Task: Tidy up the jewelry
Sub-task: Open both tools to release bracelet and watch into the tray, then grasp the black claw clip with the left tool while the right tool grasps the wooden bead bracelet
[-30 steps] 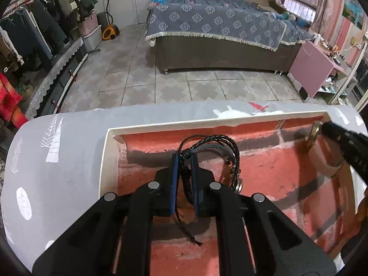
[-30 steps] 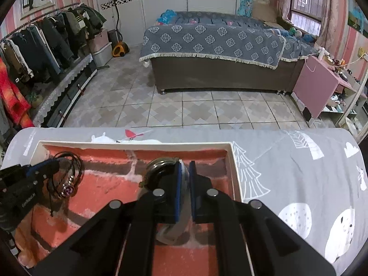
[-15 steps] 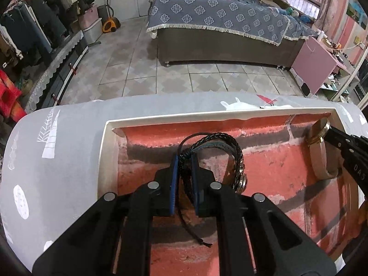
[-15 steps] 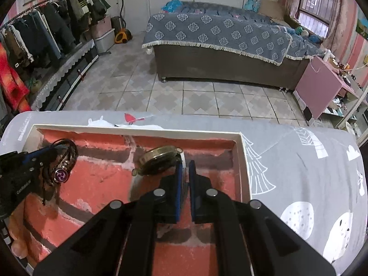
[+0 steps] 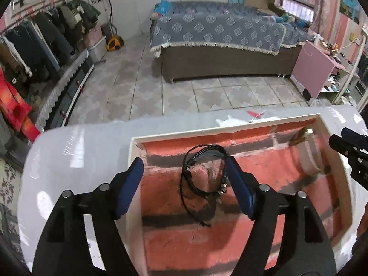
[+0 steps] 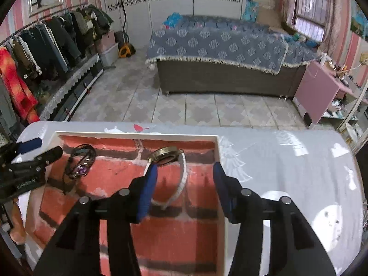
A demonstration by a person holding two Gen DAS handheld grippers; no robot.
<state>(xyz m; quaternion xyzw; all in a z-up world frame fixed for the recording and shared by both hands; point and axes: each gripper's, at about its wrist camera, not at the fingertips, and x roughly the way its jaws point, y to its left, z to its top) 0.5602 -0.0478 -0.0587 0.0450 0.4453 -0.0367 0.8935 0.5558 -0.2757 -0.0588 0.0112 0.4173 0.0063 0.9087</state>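
Observation:
A shallow white box [image 5: 134, 151] lined with red brick-pattern fabric sits on the grey table. A black braided bracelet [image 5: 202, 174] with a charm lies inside it, between the wide-open fingers of my left gripper [image 5: 186, 185]. In the right wrist view the bracelet [image 6: 80, 163] shows a purple stone. A watch with a gold case [image 6: 164, 155] and pale strap lies in the box [image 6: 217, 156] near its right wall, between the open fingers of my right gripper [image 6: 184, 191]. The watch also shows in the left wrist view [image 5: 308, 147]. Both grippers are empty.
The grey tablecloth [image 6: 287, 168] with white tree prints spreads right of the box. Beyond the table edge are a tiled floor, a bed [image 6: 218, 53], a clothes rack [image 6: 46, 46] at left and a pink desk [image 6: 319, 87] at right.
Both grippers opened. The left one let go of the black bracelet and the right one let go of the watch; both pieces now lie in the box. Both views pulled back slightly.

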